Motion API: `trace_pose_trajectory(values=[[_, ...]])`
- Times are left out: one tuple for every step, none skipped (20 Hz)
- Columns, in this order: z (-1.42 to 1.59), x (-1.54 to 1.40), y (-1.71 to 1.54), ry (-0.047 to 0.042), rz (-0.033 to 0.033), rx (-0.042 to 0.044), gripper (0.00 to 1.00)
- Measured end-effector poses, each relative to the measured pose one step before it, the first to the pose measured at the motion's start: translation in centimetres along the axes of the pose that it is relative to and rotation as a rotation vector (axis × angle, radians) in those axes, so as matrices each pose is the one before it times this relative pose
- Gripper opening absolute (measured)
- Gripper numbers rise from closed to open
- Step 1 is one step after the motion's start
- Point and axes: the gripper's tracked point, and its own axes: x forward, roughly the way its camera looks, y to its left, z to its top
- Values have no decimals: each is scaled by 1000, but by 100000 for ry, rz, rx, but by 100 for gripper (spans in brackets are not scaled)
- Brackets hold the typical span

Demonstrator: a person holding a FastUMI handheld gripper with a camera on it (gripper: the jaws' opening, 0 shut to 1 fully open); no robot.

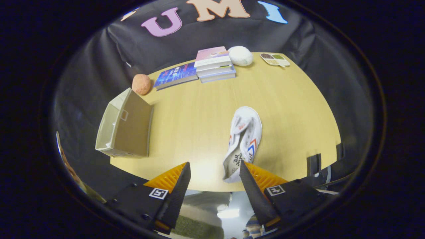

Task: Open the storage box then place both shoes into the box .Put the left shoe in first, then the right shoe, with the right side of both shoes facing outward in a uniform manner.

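Over at about nine o'clock from the fingers sits the storage box (124,124), a beige folding thing perched at the near left edge of the table (292,109), its flap lifted and its hollow showing on the far side; just beyond its far corner, at ten o'clock, rests a round orange ball (141,84), close to the box though I cannot tell if they touch; moving on to eleven o'clock, a blue book (176,75) lies flat, and right beside it at twelve stands a stack of books (214,64) with a pink cover on top; touching the stack's far right corner is a fluffy white ball (240,55), and at one o'clock, near the far edge, a small divided dish (274,59) with dark and green fillings; nearer in, one white shoe (244,141) with red and blue stripes lies on its side on the wood, toe pointing away, heel right at the tip of the right finger, seemingly brushing it; the gripper (215,169) hangs over the table's near edge, fingers spread wide, nothing pinched between them
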Motion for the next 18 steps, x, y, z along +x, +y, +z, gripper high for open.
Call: trace_pose_trajectory(values=[[-541, 479, -629, 959, -1508, -32, 92], [-473, 590, -646, 803, -2191, -318, 92], [-338, 646, -676, 477, -2365, -607, 92], [-161, 725, -467, 194, -2247, -870, 92], [-54, 750, -575, 192, -2202, -1058, 92], [-146, 748, -416, 319, -2275, -1557, 92], [-28, 645, -510, 90, -2419, -1579, 90], [16, 613, -495, -150, -2625, -1429, 89], [63, 543, -342, -422, -1883, -1505, 88], [148, 652, -388, -1032, -2431, -1612, 87], [310, 725, -364, -1284, -2471, -1051, 85], [2, 837, -340, -982, -2721, -493, 84], [-19, 874, -254, -561, -2651, -102, 83], [-206, 706, 51, -525, -1805, 238, 83], [57, 619, 1, -1486, -1972, 429, 83], [171, 692, -378, -2007, -3004, -363, 83], [225, 546, -491, -1806, -3052, -1117, 83], [256, 124, 280, -1573, 591, 680, 82]])
